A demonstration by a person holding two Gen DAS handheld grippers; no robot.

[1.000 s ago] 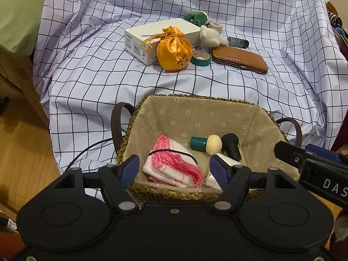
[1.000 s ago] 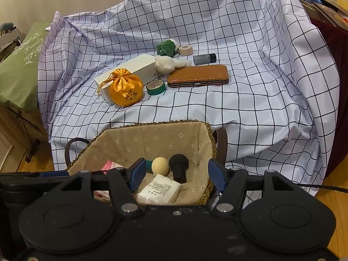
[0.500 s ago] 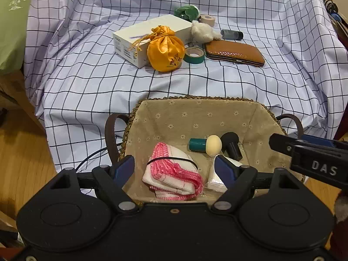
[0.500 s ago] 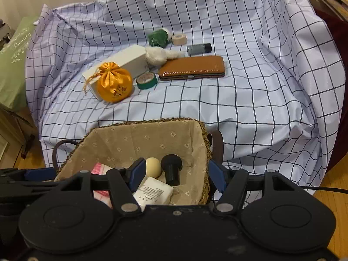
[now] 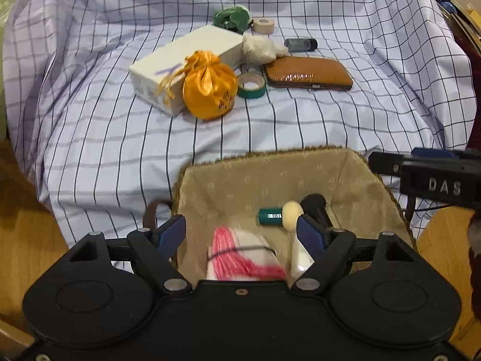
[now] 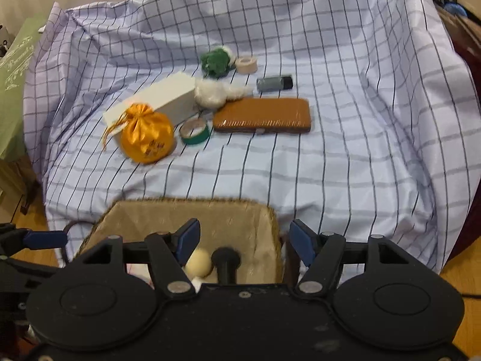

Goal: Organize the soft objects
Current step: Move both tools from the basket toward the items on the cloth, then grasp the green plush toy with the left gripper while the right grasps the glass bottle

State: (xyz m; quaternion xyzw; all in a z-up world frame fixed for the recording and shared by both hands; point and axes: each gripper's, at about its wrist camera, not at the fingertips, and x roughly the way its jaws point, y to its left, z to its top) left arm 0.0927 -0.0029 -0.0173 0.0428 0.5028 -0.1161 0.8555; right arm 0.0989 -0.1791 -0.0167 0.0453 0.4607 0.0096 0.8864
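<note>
- Checked lilac cloth (image 5: 99, 138) covers the raised surface, and every loose item lies on it beyond the basket.
- White box (image 5: 180, 63) lies farthest left in the group, seen over the left gripper (image 5: 240, 234).
- Orange satin pouch (image 5: 209, 87) leans against the box's near end, ahead of the left gripper's tips and well apart from them; the right wrist view shows it up and left of the right gripper (image 6: 245, 242).
- Green tape roll (image 5: 252, 84) sits just right of the pouch.
- White fluffy toy (image 5: 260, 49) rests at the box's far right corner, with a green plush (image 5: 231, 18) and a beige tape roll (image 5: 263, 25) behind it.
- Brown leather case (image 5: 309, 73) lies flat to the right, with a small grey bottle (image 5: 300, 44) beyond it.
- Woven basket (image 5: 270, 162) with a beige lining sits nearest, directly under both grippers.
- Inside it lie a pink-and-white folded cloth (image 5: 240, 255), a teal tube with a cream sponge tip (image 5: 279, 215), a black-headed item (image 5: 314, 204) and a white packet (image 5: 300, 255).
- Left gripper's jaws stand moderately apart over the folded cloth, and I see no pad pressing on it.
- Right gripper's jaws are opening above the basket's right end with nothing pinched between them; its fingers (image 5: 387, 162) enter the left wrist view from the right.
</note>
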